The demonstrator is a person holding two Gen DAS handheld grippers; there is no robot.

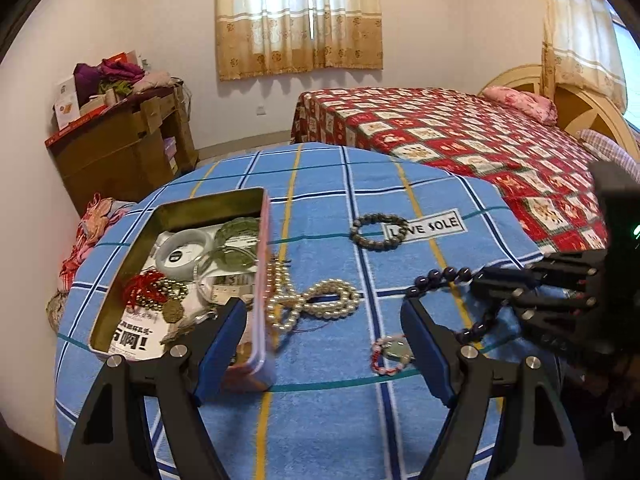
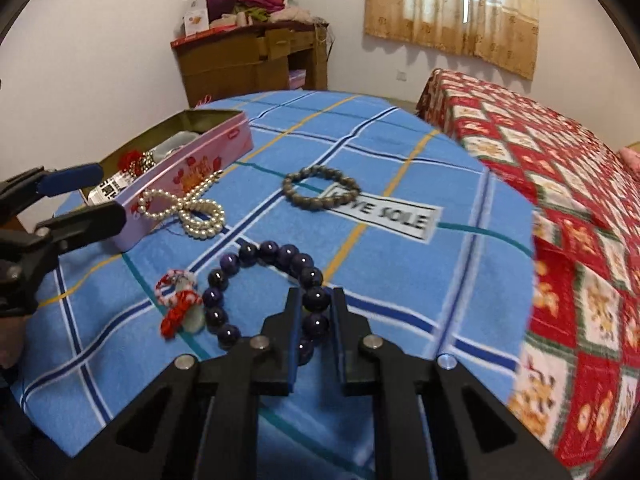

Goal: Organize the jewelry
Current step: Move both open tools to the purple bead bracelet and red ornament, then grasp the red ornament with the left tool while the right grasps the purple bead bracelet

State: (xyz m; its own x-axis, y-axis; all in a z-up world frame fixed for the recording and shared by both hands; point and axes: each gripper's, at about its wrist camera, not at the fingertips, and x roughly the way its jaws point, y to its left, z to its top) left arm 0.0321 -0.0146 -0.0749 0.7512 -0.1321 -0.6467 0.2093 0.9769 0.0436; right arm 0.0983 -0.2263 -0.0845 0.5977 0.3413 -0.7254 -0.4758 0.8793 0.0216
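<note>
Beside the tin point(image 2: 188, 184) edge, open blue cloth point(image 2: 400, 280) (bracelets scattered).

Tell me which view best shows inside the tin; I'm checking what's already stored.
Left wrist view: it looks down into the open tin, showing bangles and beads. The right wrist view shows mostly its pink side, little of its contents.

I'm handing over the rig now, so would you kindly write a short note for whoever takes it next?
Right gripper: shut on the purple bracelet, which lies on the cloth.
Left gripper: open, empty, beside the tin.
Done: several pieces are in the tin.
Left: purple bracelet, pearls against the tin's side, brown bracelet and red charm, all on the cloth.
</note>
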